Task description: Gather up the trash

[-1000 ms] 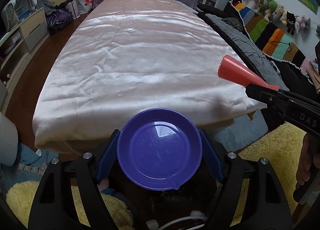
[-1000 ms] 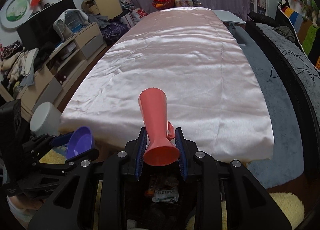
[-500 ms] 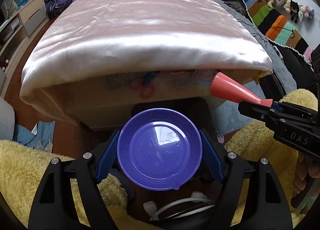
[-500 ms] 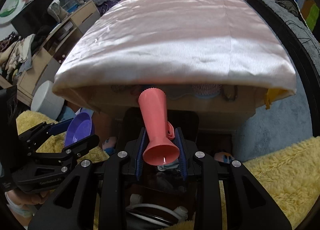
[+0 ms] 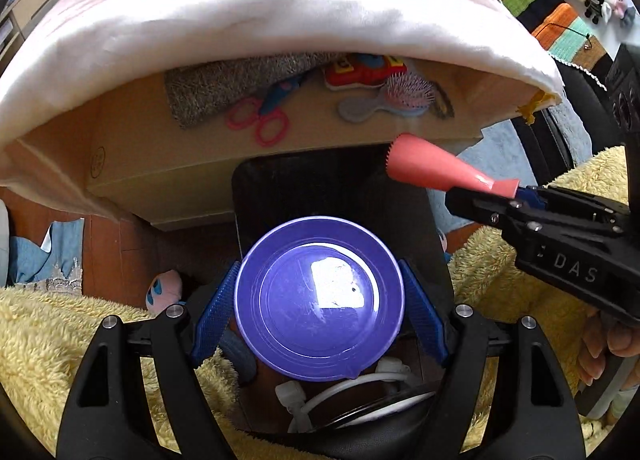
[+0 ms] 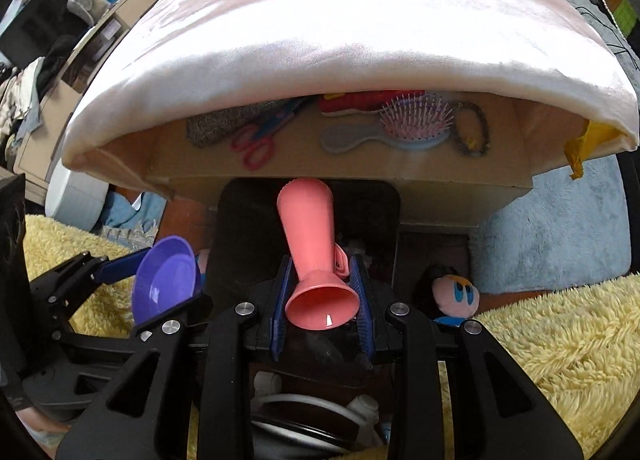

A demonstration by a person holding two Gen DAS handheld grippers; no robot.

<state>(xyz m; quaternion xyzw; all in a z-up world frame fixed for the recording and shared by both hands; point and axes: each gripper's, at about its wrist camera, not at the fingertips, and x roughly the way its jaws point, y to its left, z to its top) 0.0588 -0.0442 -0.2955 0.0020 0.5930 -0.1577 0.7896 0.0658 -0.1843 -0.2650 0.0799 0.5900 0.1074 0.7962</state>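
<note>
My left gripper (image 5: 318, 266) is shut on a round purple plastic bowl (image 5: 318, 300), its blue pads pressing on the rim at both sides. My right gripper (image 6: 320, 264) is shut on a coral-pink flared cup (image 6: 308, 228), gripped near its wide mouth with the narrow end pointing away. Both hang over an open black bin (image 5: 280, 196) that holds white bottles (image 5: 296, 396) and other rubbish. The right gripper (image 5: 520, 196) with the cup (image 5: 432, 168) also shows at the right of the left wrist view. The bowl (image 6: 166, 280) appears at the lower left of the right wrist view.
Just beyond the bin stands a table under a pink satin cloth (image 5: 280, 12), with a cardboard front (image 6: 360, 164) showing scissors and a hairbrush. A fluffy yellow rug (image 6: 560, 340) flanks the bin. A pink plush toy (image 6: 456, 296) lies beside it. A hand (image 5: 608, 348) grips the right tool.
Both grippers have sunk and tipped downward, from above the table top to below its edge. The bin and its contents now fill the lower view. Both grips look unchanged.
</note>
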